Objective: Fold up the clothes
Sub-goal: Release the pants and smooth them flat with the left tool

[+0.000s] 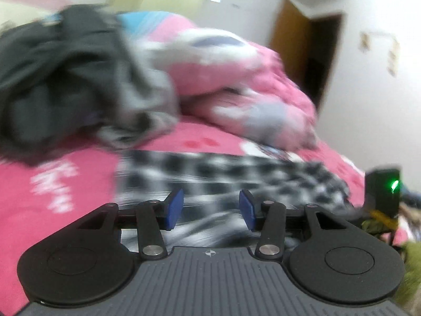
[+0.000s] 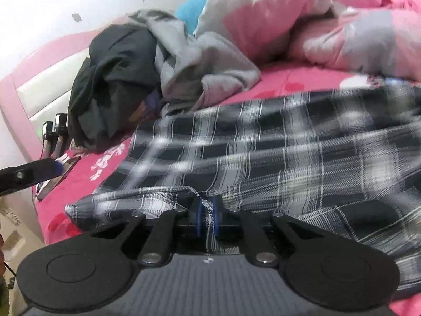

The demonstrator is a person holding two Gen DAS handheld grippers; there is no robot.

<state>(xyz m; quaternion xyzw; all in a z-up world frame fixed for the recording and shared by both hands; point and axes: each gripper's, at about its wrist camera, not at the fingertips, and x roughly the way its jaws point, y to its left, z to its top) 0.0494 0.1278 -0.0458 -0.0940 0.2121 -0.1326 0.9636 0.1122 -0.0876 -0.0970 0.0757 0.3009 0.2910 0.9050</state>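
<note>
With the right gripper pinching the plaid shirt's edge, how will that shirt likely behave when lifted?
The plaid shirt will probably hang limp: it already lies rippled and creased across the pink bed sheet. It looks thin, so likely light. Only a narrow fold sits between the shut jaws of the right gripper, so the rest may drag and could slip free.

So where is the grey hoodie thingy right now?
In the right wrist view the grey garment lies crumpled at the upper middle, on the pink bed sheet, between the dark clothes pile and the pink quilt.
</note>
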